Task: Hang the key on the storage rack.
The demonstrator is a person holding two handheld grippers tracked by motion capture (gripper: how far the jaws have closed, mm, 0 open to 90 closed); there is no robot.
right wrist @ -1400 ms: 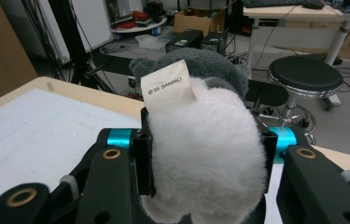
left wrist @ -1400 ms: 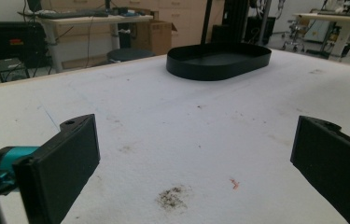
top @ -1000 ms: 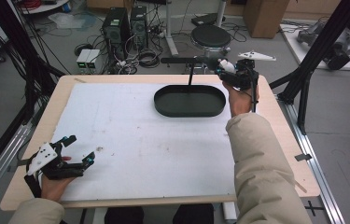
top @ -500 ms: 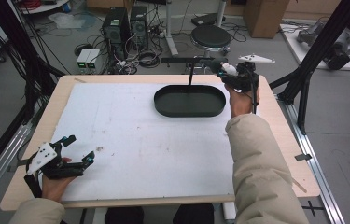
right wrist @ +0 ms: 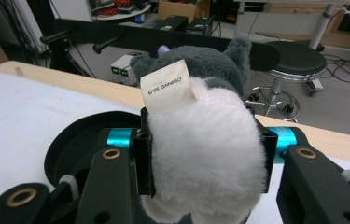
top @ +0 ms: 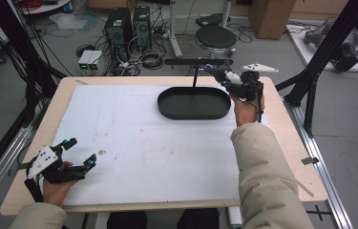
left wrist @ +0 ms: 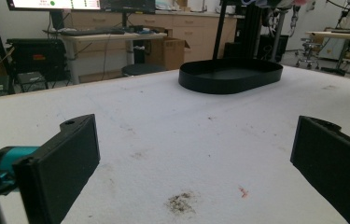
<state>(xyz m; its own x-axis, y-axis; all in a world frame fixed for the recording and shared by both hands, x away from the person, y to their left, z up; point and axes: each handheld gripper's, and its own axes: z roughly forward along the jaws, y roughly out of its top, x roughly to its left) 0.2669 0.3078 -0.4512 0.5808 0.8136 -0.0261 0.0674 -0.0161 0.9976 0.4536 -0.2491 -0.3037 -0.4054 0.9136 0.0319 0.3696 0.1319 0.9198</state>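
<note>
A: While your right gripper (top: 224,76) pinches one plush toy (right wrist: 205,135) just beyond the far right rim of the single black tray (top: 194,103), what else counts?

B: Your left gripper (top: 74,155), jaws spread, empty, well apart from that tray.

Upside-down print on the plush toy's tag

In the right gripper view, a small cream sewn-in tag (right wrist: 166,87) stands up from the grey and white plush toy (right wrist: 205,154) at centre frame; its dark print is inverted and reads roughly "©'25 SANRIO". The bright monitor strip (left wrist: 53,4) at the upper left of the left gripper view is too small to read.
</note>
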